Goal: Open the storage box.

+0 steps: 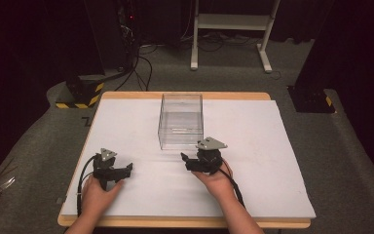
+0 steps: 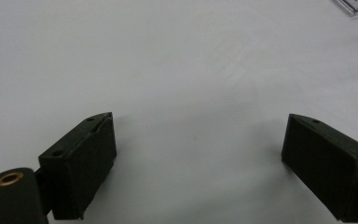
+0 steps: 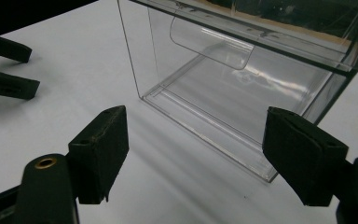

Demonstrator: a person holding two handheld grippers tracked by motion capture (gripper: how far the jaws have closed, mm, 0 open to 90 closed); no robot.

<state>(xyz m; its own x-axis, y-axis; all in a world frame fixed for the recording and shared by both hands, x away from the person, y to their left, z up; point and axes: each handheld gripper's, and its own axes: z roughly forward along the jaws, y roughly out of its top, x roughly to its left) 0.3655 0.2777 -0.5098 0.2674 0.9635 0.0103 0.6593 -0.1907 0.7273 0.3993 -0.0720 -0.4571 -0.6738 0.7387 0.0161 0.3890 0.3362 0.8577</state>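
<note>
Behind right tool [image 1: 189, 161], clear box [image 1: 180, 121], touching nothing

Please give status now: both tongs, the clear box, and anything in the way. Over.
Left tongs open, empty, low over white board. Right tongs open, empty, just short of clear box. Box upright, looks empty. Nothing between.

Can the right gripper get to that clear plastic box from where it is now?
Probably yes. The right gripper sits on the white table cover just in front of the clear box, jaws open, and in the right gripper view nothing lies between them and the box's near wall.
</note>
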